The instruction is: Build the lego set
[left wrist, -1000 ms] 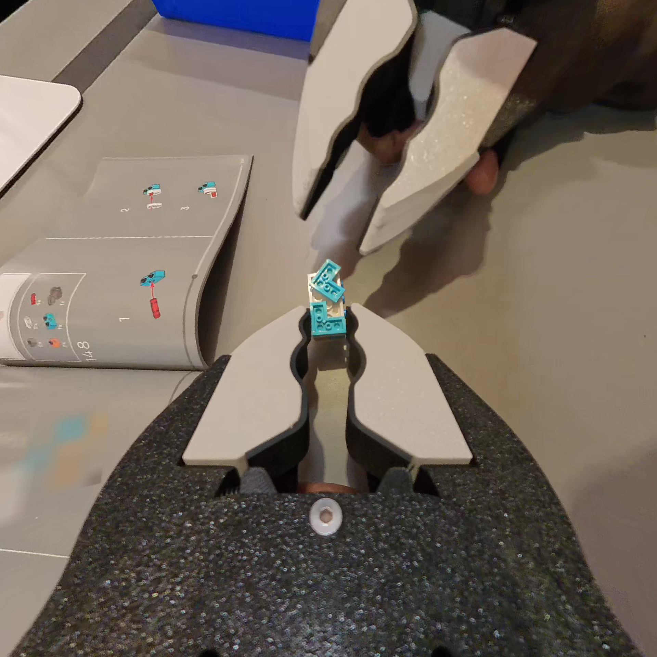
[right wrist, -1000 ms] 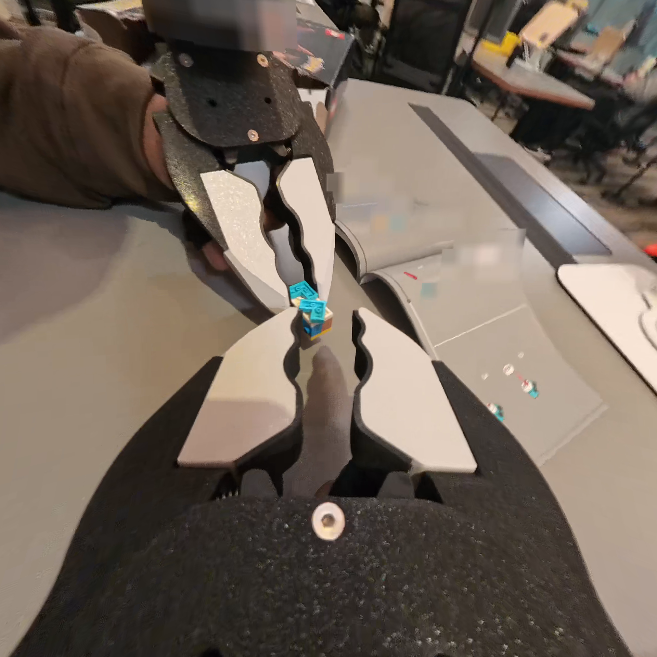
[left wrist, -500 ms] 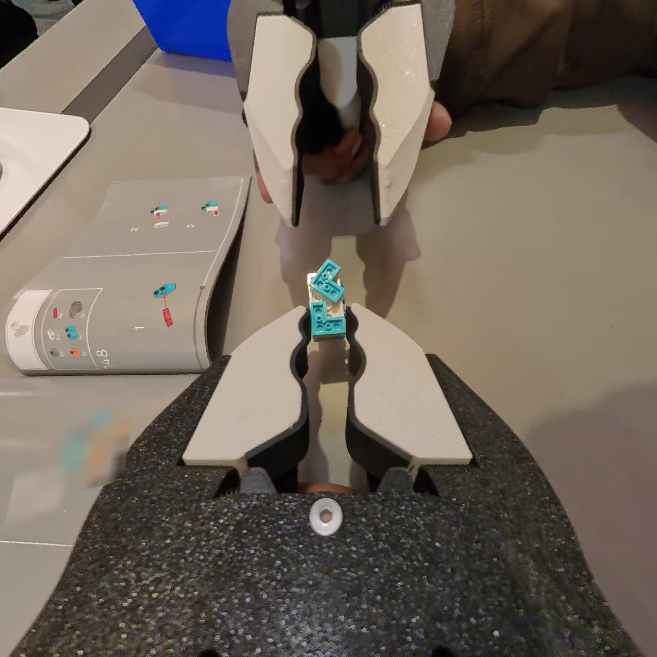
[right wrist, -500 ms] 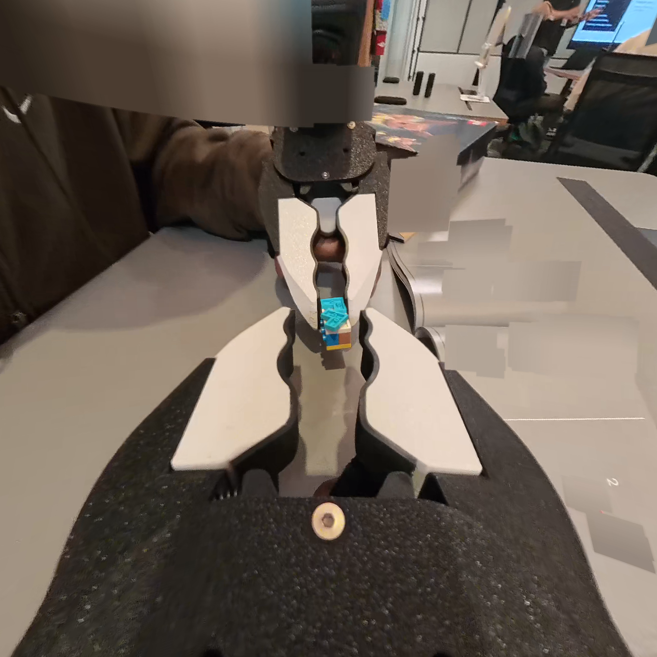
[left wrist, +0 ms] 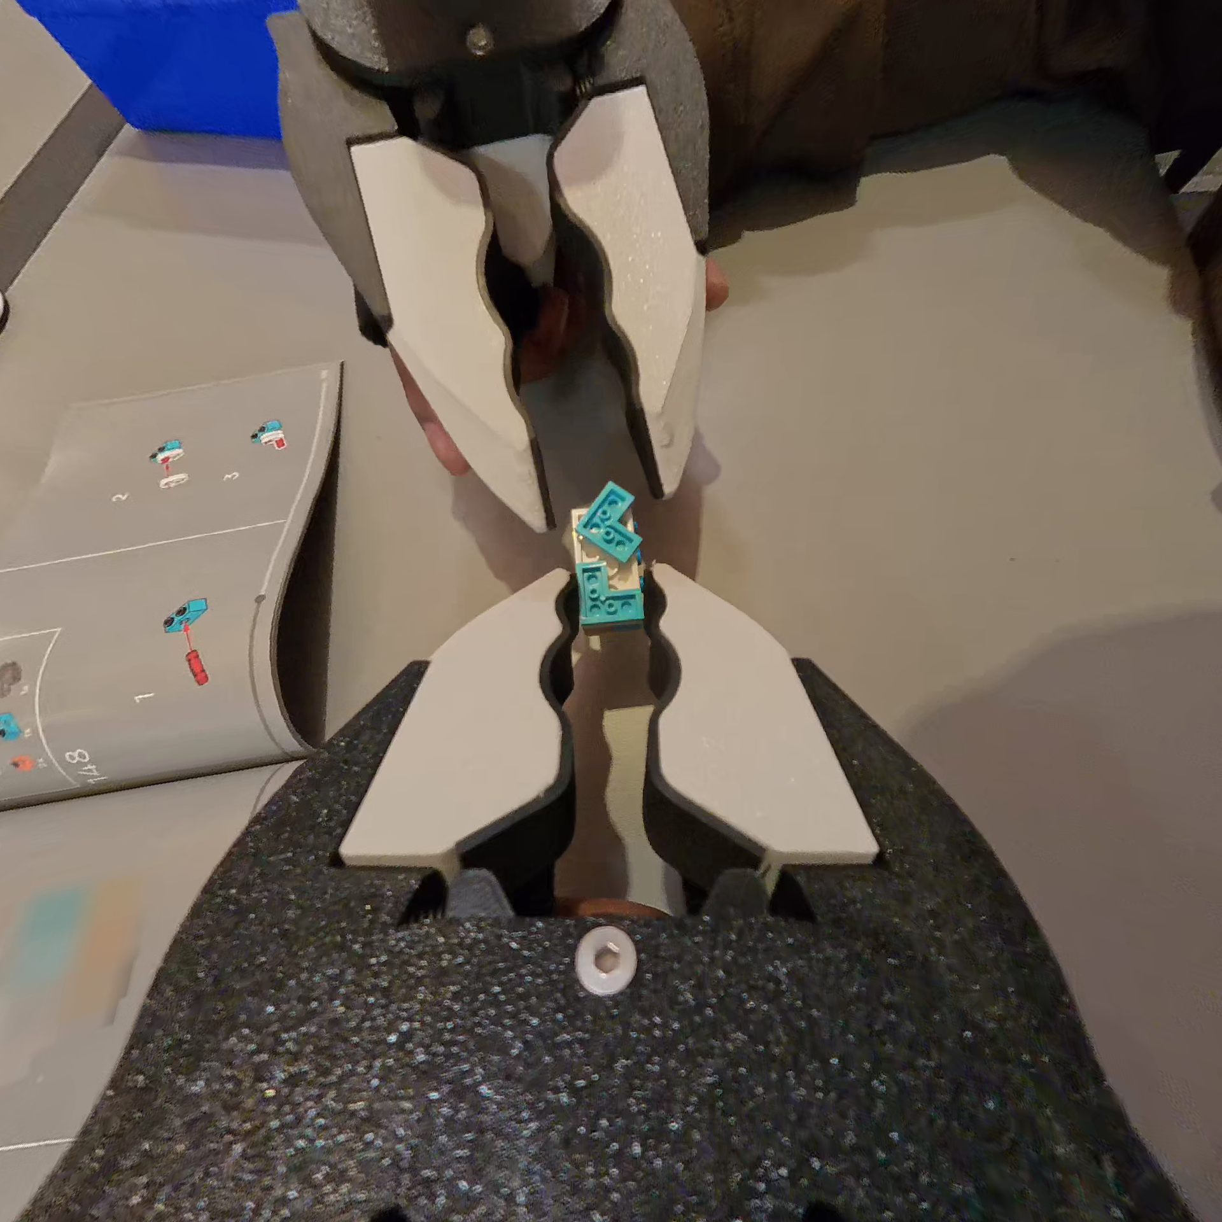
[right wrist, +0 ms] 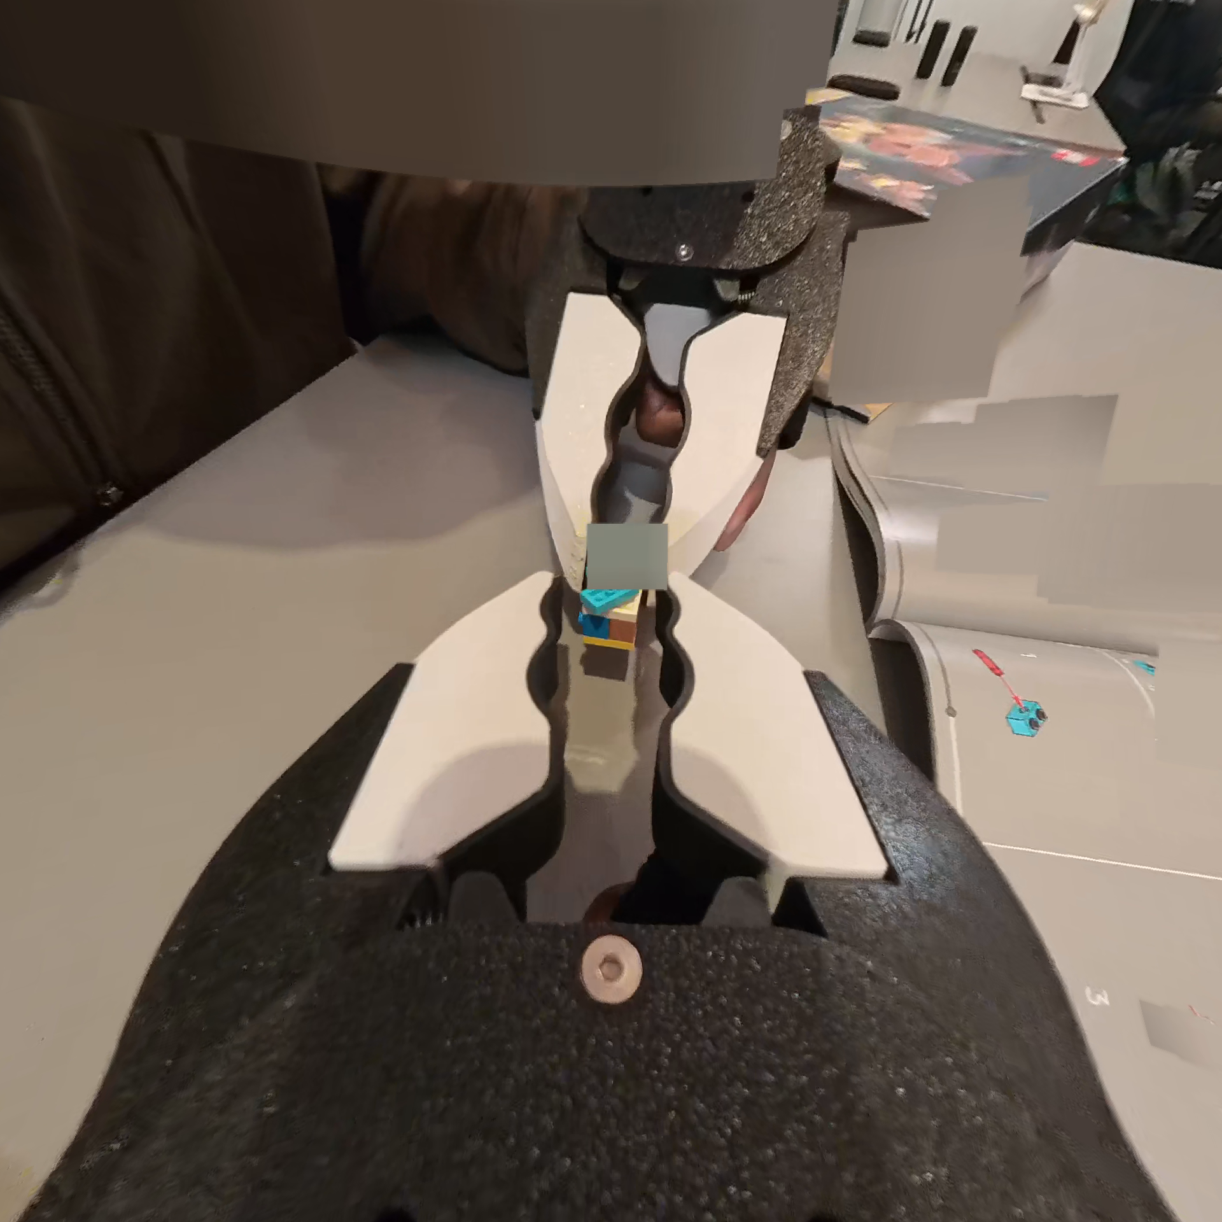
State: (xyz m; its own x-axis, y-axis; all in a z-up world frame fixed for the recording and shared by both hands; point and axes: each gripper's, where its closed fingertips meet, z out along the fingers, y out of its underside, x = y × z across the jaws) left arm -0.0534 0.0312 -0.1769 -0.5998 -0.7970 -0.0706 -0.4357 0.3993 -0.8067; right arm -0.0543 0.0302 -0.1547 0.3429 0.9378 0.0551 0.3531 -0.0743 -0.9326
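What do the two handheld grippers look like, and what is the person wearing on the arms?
Both the left gripper and right gripper have speckled black bodies, a silver screw at centre, and pale grey fingers with wavy black inner edges. A brown sleeve shows behind.

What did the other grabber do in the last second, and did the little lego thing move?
The right gripper swung round from the side to face the left gripper head-on and came in close, its open fingertips now on either side of the far end of the lego piece. It has not closed on it yet. The left gripper stayed shut on the lego piece, and the loose teal corner plate on top kept its tilt. The instruction booklet stayed open on the table.
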